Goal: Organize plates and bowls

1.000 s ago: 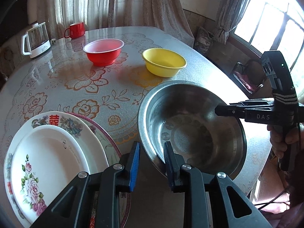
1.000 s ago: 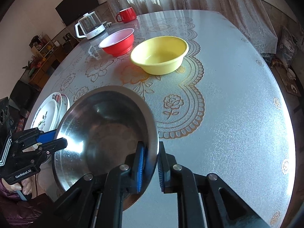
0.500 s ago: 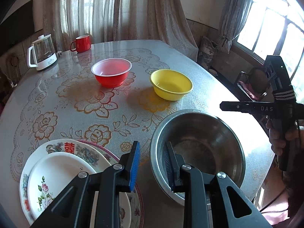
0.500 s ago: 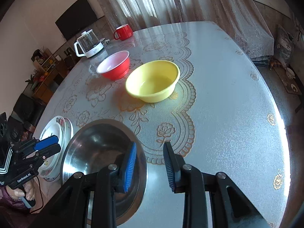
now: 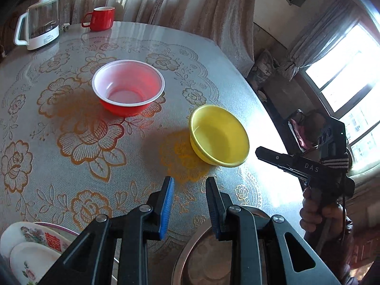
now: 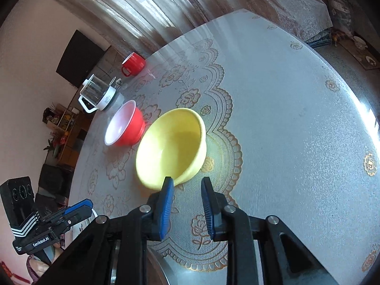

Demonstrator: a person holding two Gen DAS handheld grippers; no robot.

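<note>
Over the floral worktop (image 6: 296,109) both tools hang empty w/ jaws apart. Right tool (image 6: 186,185) points at the yellow bowl (image 6: 173,147), near its closest rim, prob. to pick it up next. Left tool (image 5: 188,185) hovers over bare cloth btwn yellow bowl and steel bowl (image 5: 201,254). Steel bowl sits at the near edge beside the stacked plates (image 5: 28,244), likely as the base for nesting. Red bowl (image 5: 128,90) stands apart, further back.
</note>
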